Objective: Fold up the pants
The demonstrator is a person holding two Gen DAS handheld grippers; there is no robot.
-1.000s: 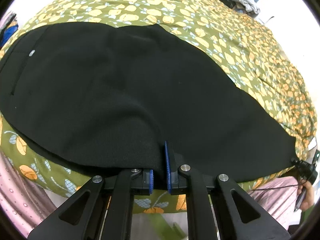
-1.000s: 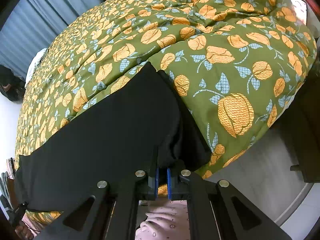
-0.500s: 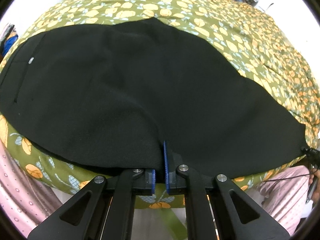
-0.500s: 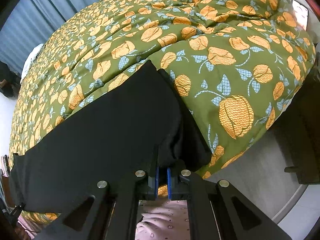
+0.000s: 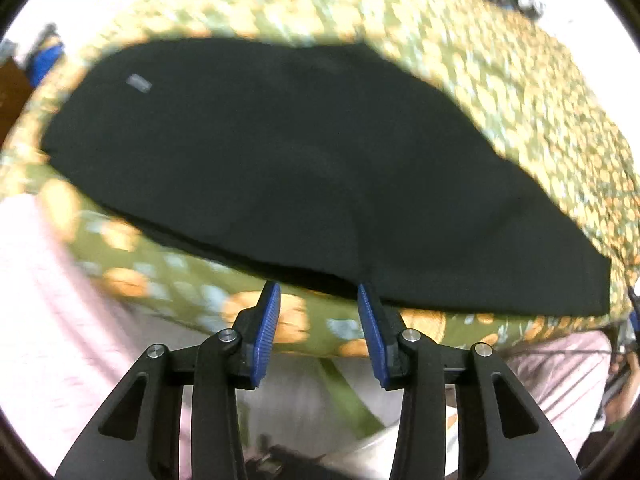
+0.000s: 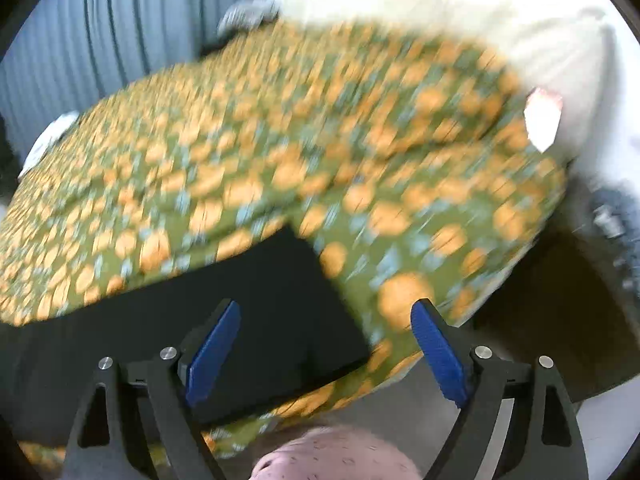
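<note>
The black pants [image 5: 300,168] lie flat on the green and orange floral bed cover [image 5: 520,92], folded lengthwise, with a small grey label near the far left end. My left gripper [image 5: 318,300] is open and empty, just in front of the pants' near edge. In the right wrist view, the leg end of the pants [image 6: 260,312] lies near the bed's front corner. My right gripper [image 6: 326,316] is wide open and empty above that end. Both views are blurred by motion.
The bed cover [image 6: 320,152] fills most of the right wrist view. Blue-grey curtains [image 6: 120,20] hang behind the bed. Pink dotted clothing [image 5: 36,300] shows at the bed's front edge. Dark furniture [image 6: 560,300] stands right of the bed corner.
Both grippers have opened and let go of the pants, which now lie flat on the bed. Both grippers have pulled back and lifted slightly.
</note>
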